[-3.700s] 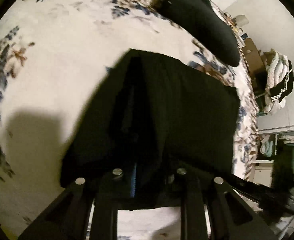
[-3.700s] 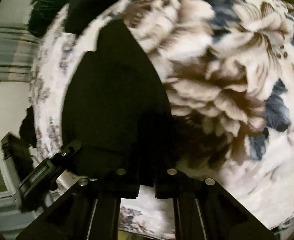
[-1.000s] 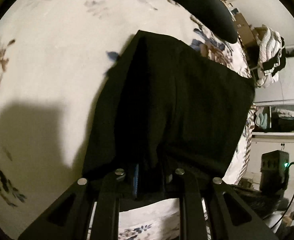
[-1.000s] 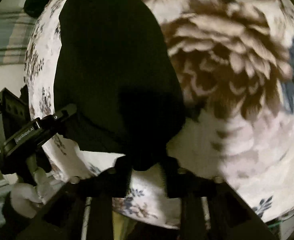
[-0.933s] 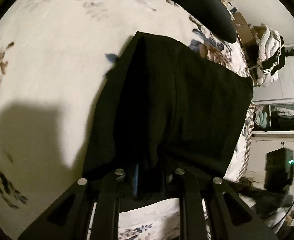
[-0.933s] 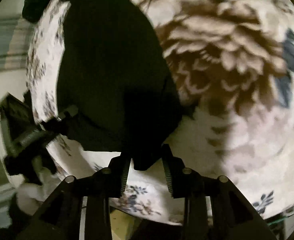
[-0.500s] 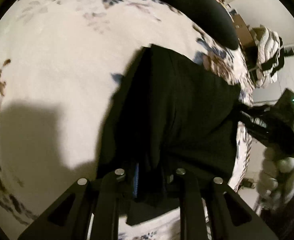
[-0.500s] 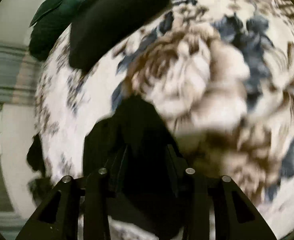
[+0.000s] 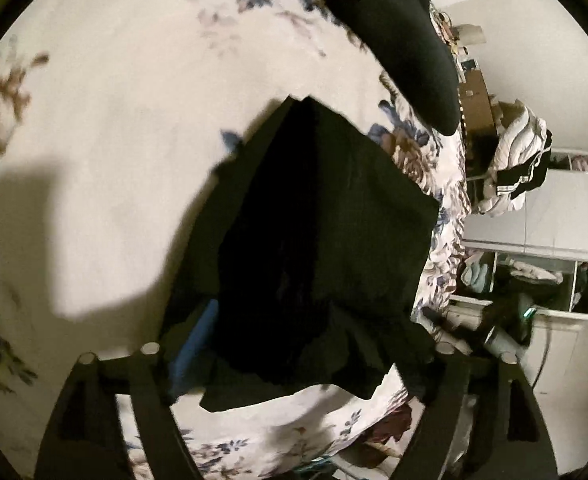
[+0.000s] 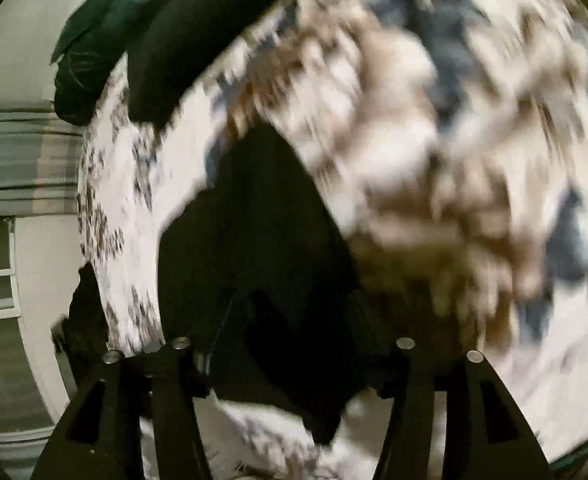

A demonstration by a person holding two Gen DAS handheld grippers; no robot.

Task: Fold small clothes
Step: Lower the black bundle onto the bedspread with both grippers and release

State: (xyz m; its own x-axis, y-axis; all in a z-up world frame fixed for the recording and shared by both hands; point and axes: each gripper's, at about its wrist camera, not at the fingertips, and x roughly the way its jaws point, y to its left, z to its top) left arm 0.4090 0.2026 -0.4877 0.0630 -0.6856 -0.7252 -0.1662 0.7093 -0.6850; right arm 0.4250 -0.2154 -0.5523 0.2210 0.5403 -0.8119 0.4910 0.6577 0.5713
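Observation:
A small black garment [image 9: 326, 232] lies folded on the floral bedspread [image 9: 125, 128]. It also shows in the right wrist view [image 10: 261, 272], which is blurred. My left gripper [image 9: 294, 364] is open, its fingers spread wide on either side of the garment's near edge. My right gripper [image 10: 294, 360] is open too, jaws wide apart over the garment's near end. Neither holds the cloth.
A black pillow [image 9: 406, 40] lies at the far end of the bed, seen also in the right wrist view [image 10: 197, 36] beside a dark green cloth [image 10: 93, 52]. The bed's edge, a heap of clothes [image 9: 510, 168] and white shelving [image 9: 542, 240] are at the right.
Both grippers were shut on the garment's near edge; both have now opened wide and let it go. The right gripper swung in over the bed, and its view is motion-blurred.

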